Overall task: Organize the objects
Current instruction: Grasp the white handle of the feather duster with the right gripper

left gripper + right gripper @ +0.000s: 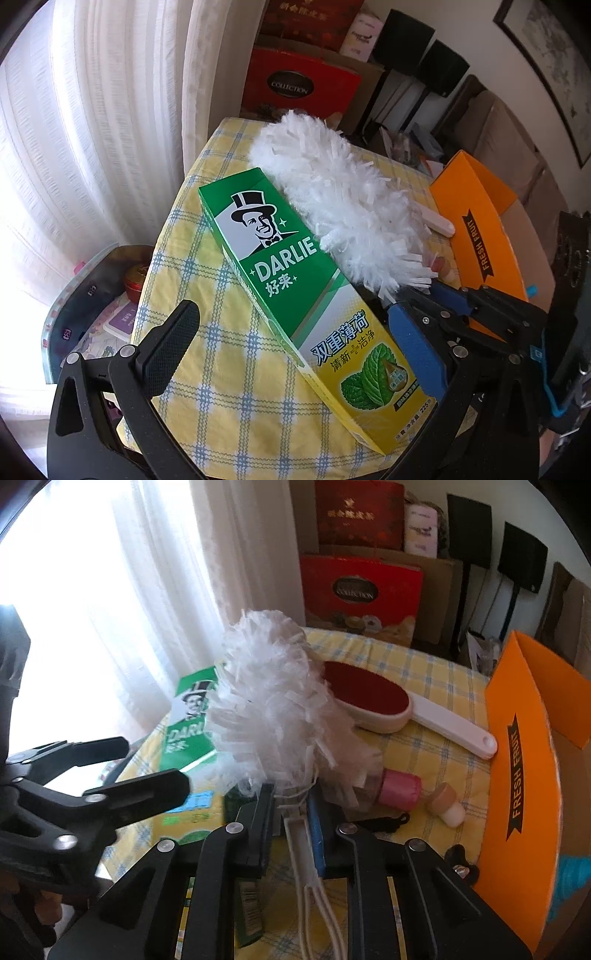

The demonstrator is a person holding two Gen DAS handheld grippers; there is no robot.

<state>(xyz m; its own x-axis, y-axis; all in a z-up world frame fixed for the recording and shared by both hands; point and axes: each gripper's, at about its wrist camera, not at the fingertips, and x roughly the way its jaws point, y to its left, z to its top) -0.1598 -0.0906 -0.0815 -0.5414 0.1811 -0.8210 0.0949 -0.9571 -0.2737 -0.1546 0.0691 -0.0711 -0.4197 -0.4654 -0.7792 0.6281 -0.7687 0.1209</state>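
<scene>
A green and yellow Darlie toothpaste box (295, 291) lies on the yellow checked tablecloth (207, 369) between the fingers of my open left gripper (295, 350), which does not touch it on the left side. My right gripper (291, 812) is shut on the white handle of a fluffy white duster (269, 705), whose head rests partly over the box; the duster also shows in the left wrist view (332, 195). The box shows partly in the right wrist view (188, 720).
An orange "FRESH FRUIT" box (517, 775) stands open at the right. A red lint brush with a white handle (373, 701), a pink-capped bottle (395, 790) and a cork (447, 801) lie on the cloth. Red gift boxes (362, 590) stand behind. The table edge drops at left.
</scene>
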